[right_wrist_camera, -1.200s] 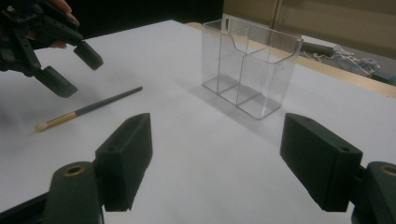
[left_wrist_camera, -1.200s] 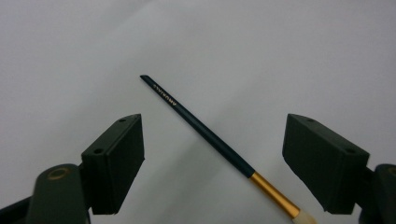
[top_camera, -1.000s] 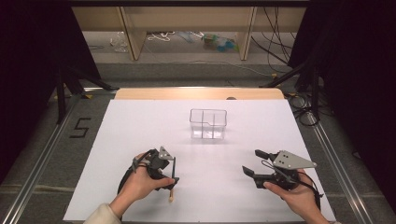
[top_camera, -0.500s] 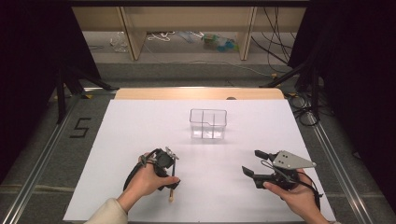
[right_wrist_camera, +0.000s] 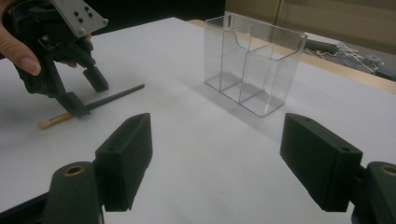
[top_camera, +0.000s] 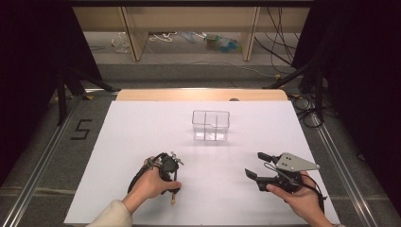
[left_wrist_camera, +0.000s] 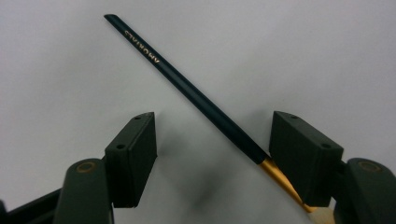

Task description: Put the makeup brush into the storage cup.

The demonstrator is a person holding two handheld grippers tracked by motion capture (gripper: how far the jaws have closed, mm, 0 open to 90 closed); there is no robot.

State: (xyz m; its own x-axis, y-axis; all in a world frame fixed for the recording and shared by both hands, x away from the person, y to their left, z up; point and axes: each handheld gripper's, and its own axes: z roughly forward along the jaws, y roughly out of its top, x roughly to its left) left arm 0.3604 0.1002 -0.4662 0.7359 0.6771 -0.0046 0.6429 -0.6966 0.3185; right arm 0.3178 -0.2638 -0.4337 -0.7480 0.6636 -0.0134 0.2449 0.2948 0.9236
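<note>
A dark blue pencil (left_wrist_camera: 196,95) with a gold band and a pale end lies flat on the white table. My left gripper (left_wrist_camera: 212,123) points down at it, open, one jaw on each side of the pencil. The gold band sits close to the right-hand jaw. From above, the left gripper (top_camera: 170,182) is under the person's hand, and the pencil's pale end (top_camera: 174,200) pokes out below it. The right gripper view shows the same left gripper (right_wrist_camera: 86,93) straddling the pencil (right_wrist_camera: 114,95). My right gripper (top_camera: 254,164) hovers open and empty at the front right.
A clear plastic box (top_camera: 211,126) with two compartments stands upright mid-table, empty; it is ahead of the right gripper (right_wrist_camera: 217,149) as the box (right_wrist_camera: 254,63). The white table sheet (top_camera: 142,127) ends at a wooden strip at the back. Dark stands and cables flank the table.
The left hand has turned and lowered its gripper over the pencil, so the jaws now straddle it. The right gripper has stayed still.
</note>
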